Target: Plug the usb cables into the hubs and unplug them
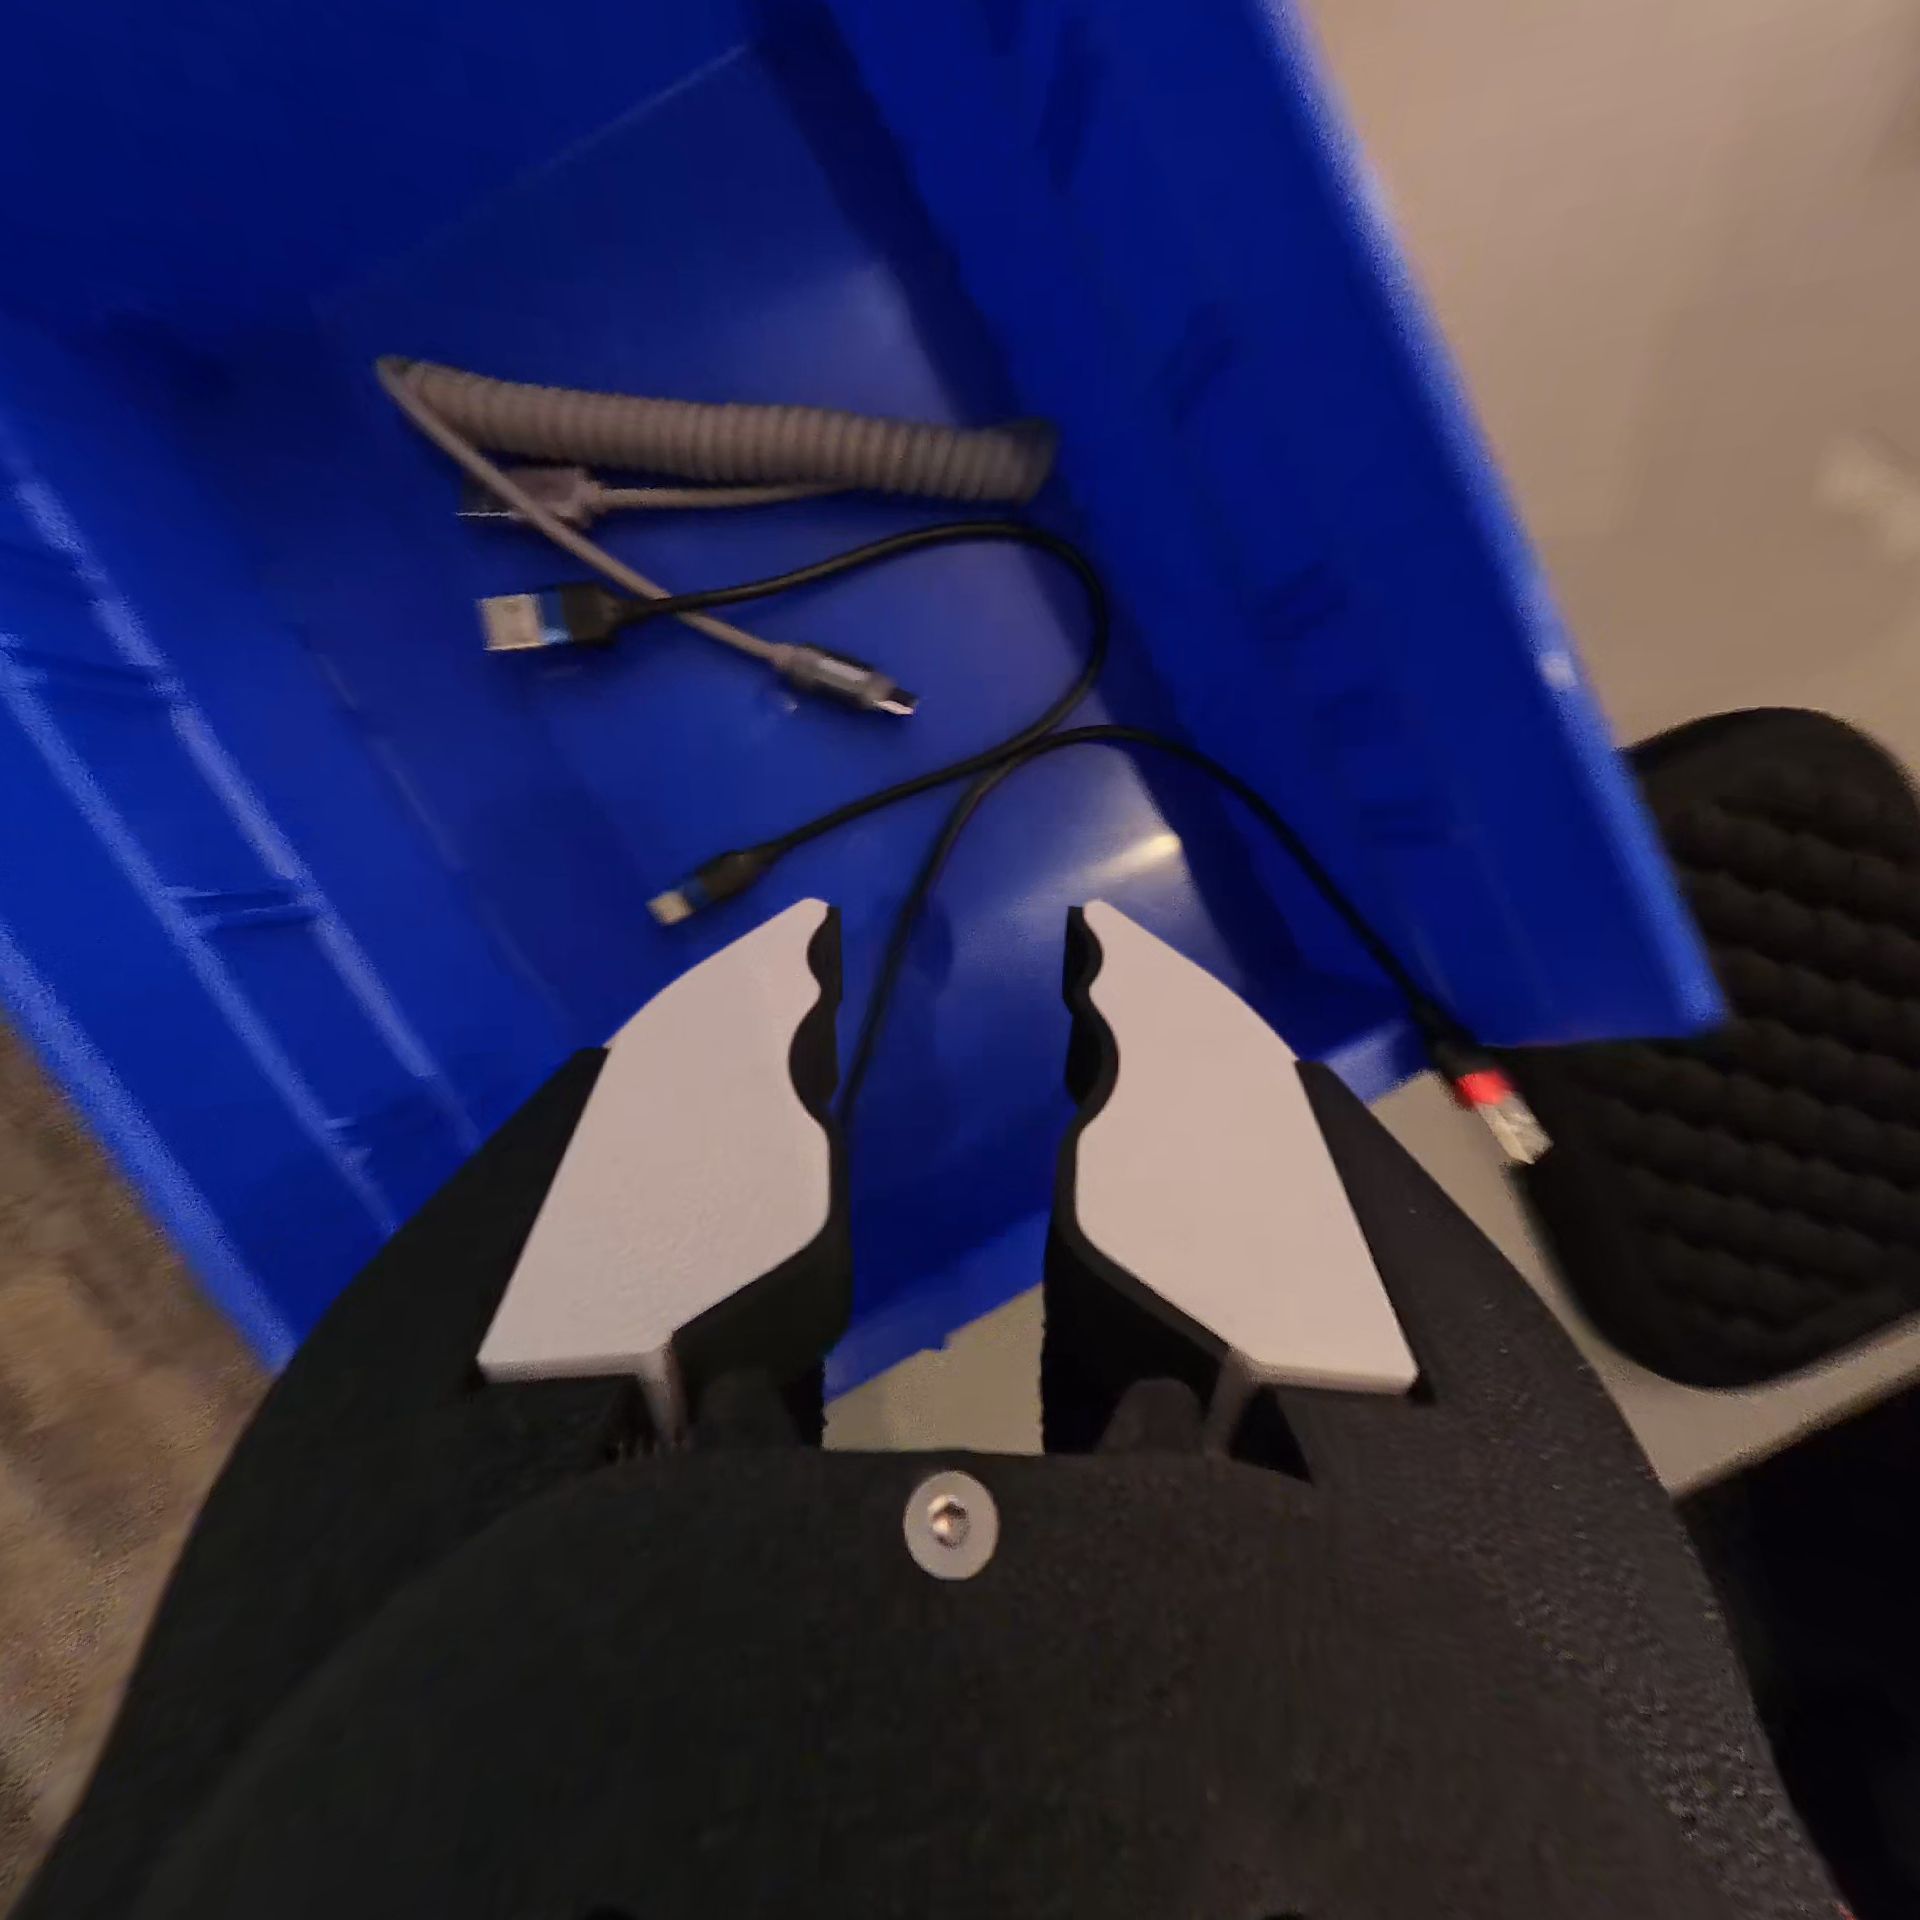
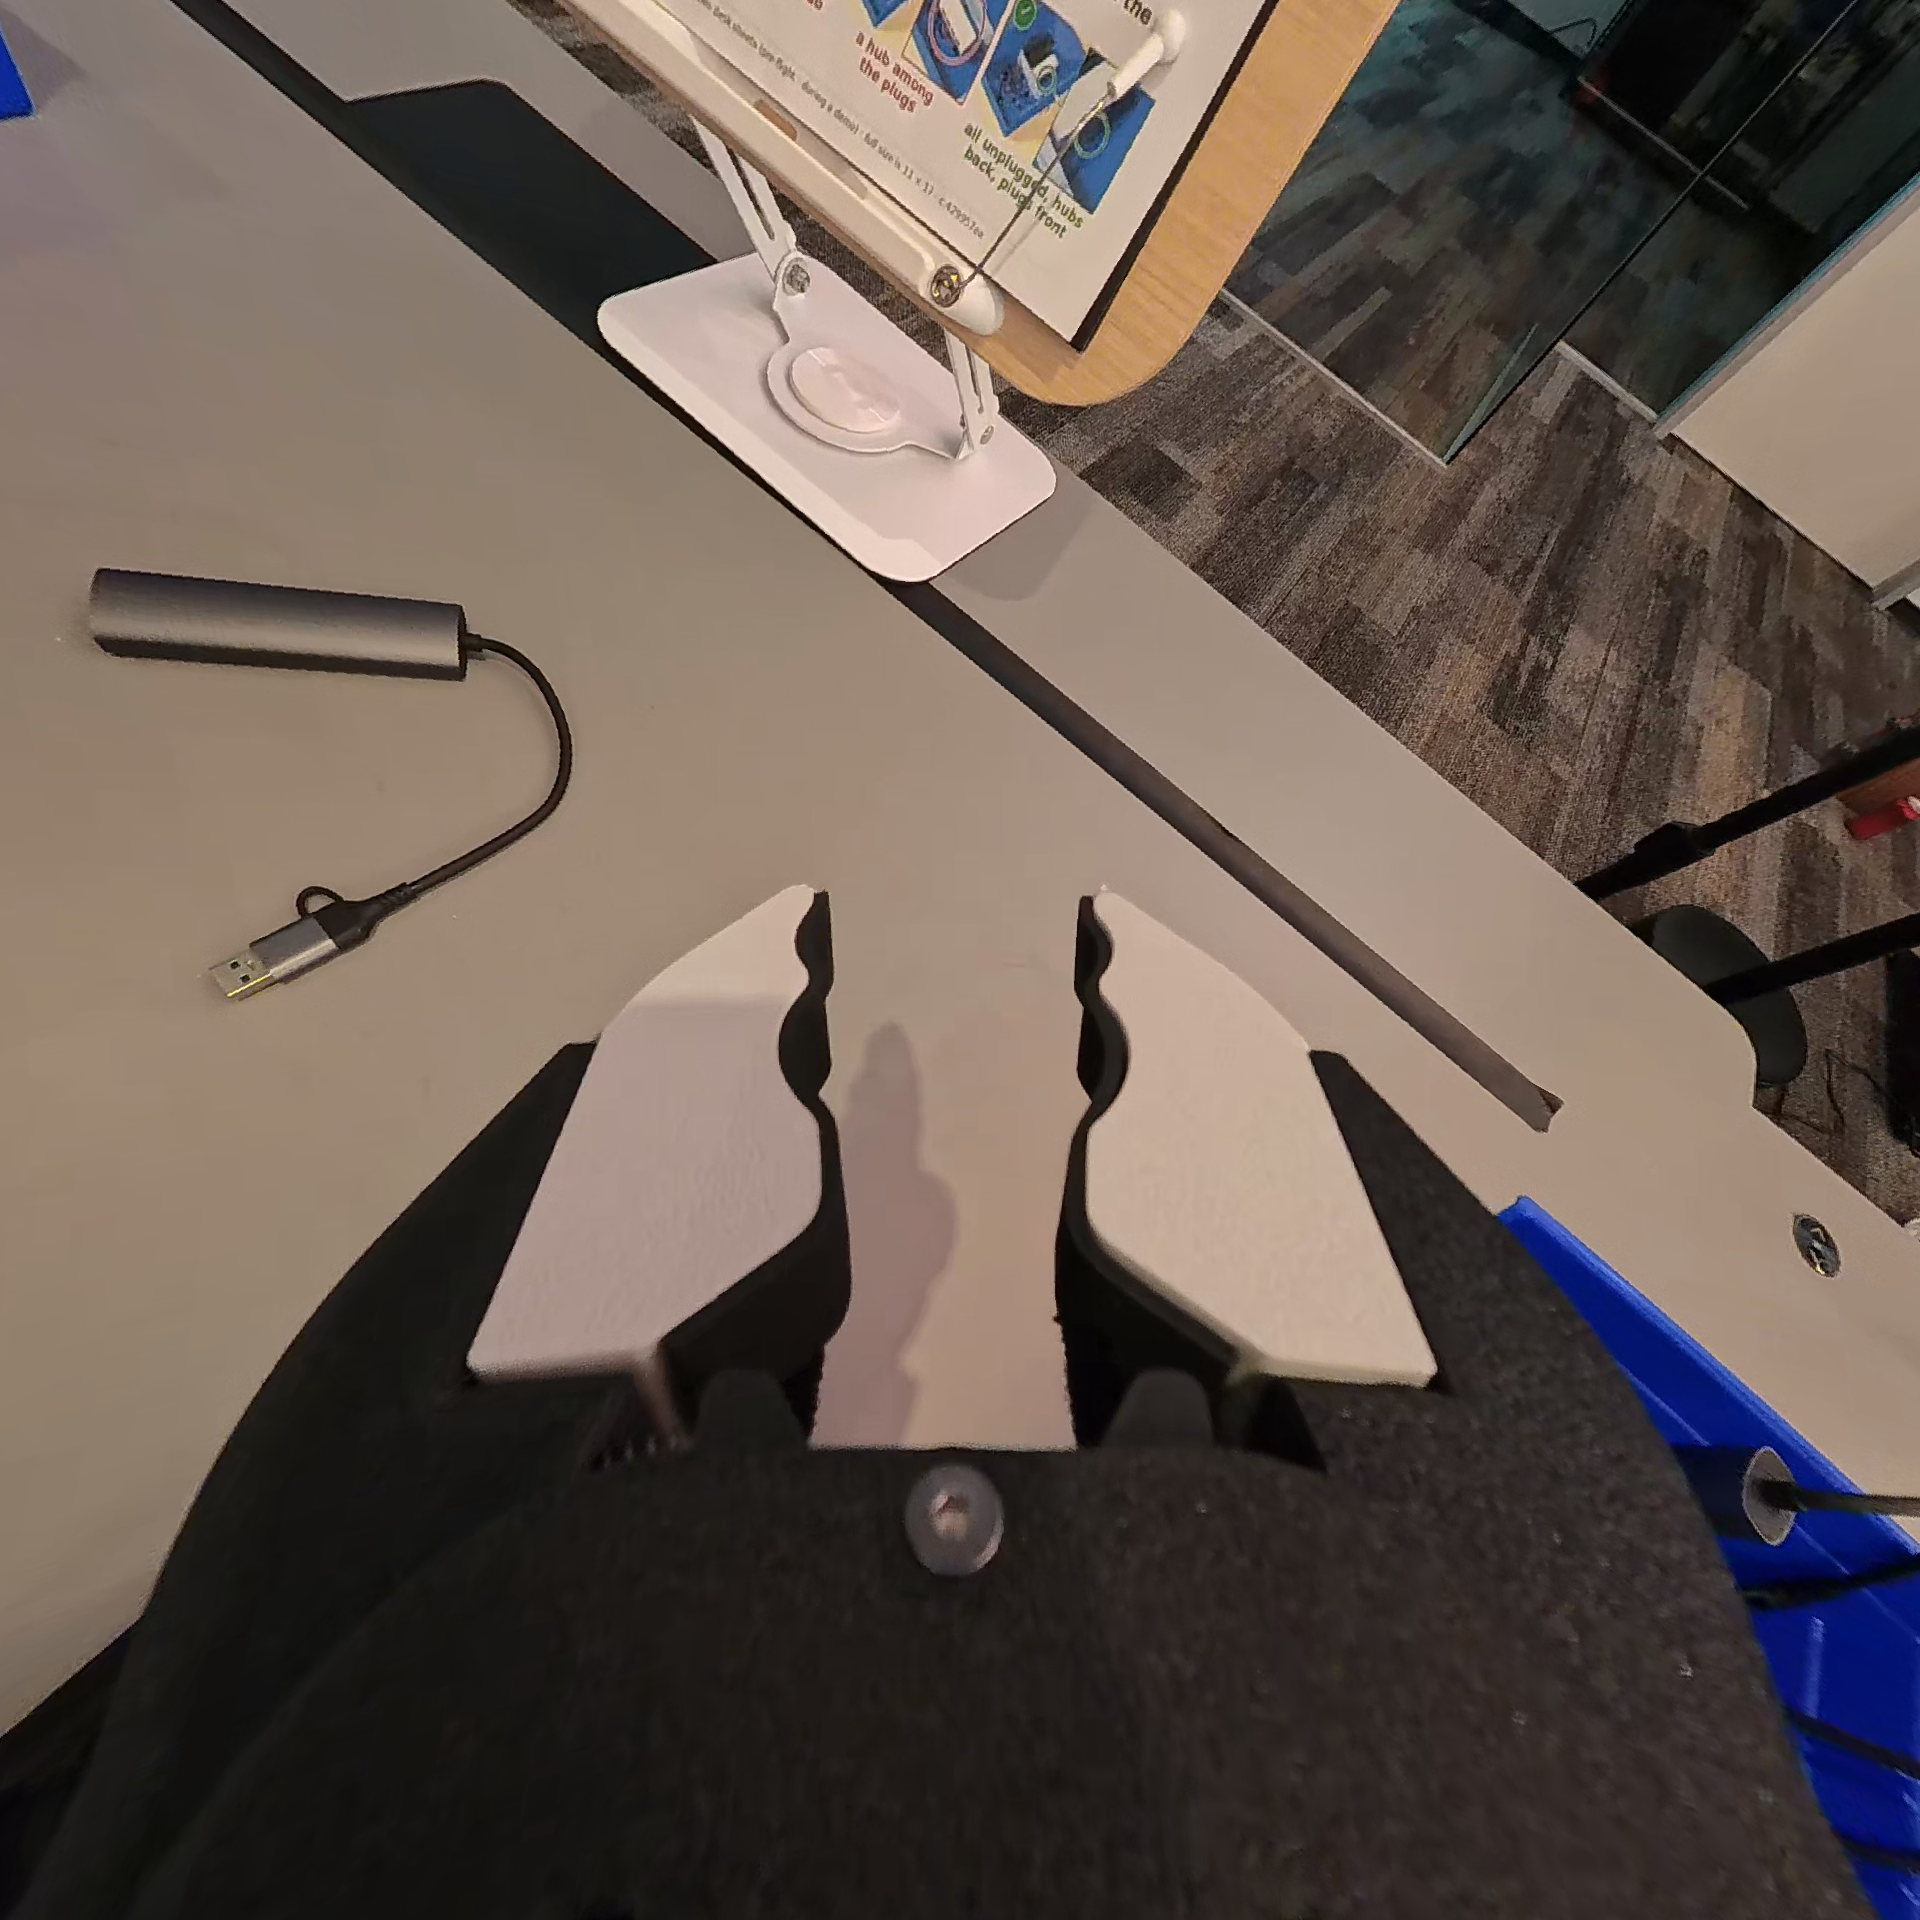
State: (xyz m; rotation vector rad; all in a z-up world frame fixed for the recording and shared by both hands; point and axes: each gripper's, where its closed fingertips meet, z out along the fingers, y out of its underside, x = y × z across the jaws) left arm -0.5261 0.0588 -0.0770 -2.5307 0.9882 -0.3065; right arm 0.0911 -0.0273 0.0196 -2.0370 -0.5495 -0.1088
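Observation:
In the left wrist view, a blue bin (image 1: 623, 208) holds a grey coiled cable (image 1: 748, 436) and a black cable with blue-banded plugs (image 1: 530, 620). Another black cable (image 1: 1247, 800) arcs over the bin floor. Its red-banded plug (image 1: 1486, 1091) lies past the bin's near corner. Its other end runs down between the fingers of my left gripper (image 1: 951, 914), close to the left finger. That gripper is open. In the right wrist view, a grey hub (image 2: 275, 623) with a short black lead and plug (image 2: 275, 956) lies on the grey table (image 2: 312, 312). My right gripper (image 2: 951, 899) is open and empty above the table, to the right of the hub.
A white stand (image 2: 831, 416) holding an instruction board stands at the table's far edge. A blue bin's rim (image 2: 1683, 1382) shows at the right gripper's lower right. A black padded cushion (image 1: 1766, 1039) sits right of the bin. Carpeted floor lies beyond the table. Spacing between my two grippers at the tips: around 65 centimeters. My left tips are about 35 centimeters from the grey hub (image 2: 275, 623), my right tips only 30 centimeters.

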